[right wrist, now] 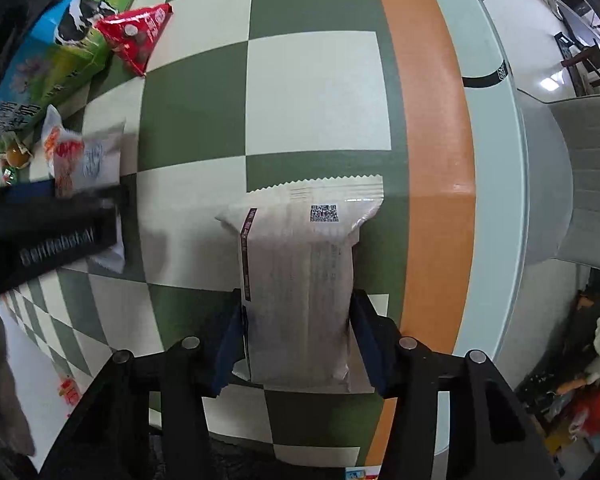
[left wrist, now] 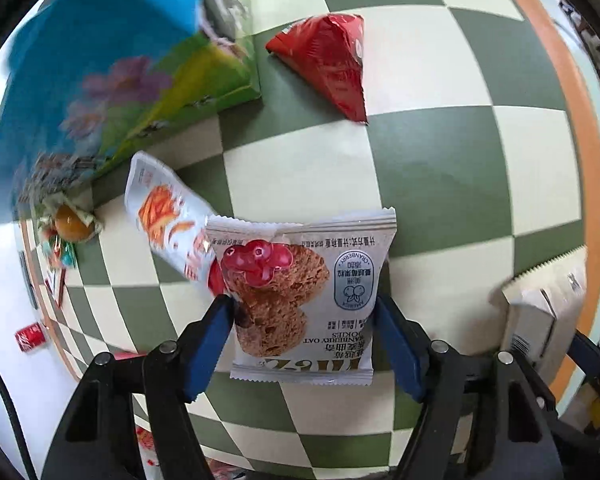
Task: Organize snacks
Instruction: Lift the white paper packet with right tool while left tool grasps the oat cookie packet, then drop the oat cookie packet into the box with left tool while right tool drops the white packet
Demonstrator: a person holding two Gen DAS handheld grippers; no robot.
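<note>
A cranberry oat cookie packet [left wrist: 300, 292] lies between the blue pads of my left gripper [left wrist: 304, 304], and both pads press on its sides. It overlaps a white packet with an orange picture [left wrist: 168, 216]. In the right wrist view, my right gripper [right wrist: 298, 296] is shut on a long white packet with a QR code [right wrist: 300, 248], held just above the checkered cloth [right wrist: 316, 92] near its orange border. A red triangular packet [left wrist: 324, 60] lies further off beside a blue and green milk carton box [left wrist: 100, 60].
A wrapped orange candy [left wrist: 72, 226] and small sweets sit by the box's corner. The left gripper's black body [right wrist: 40, 232] fills the left of the right wrist view. A grey chair [right wrist: 588, 180] stands past the table's glass edge. A red can [left wrist: 30, 338] lies off the cloth.
</note>
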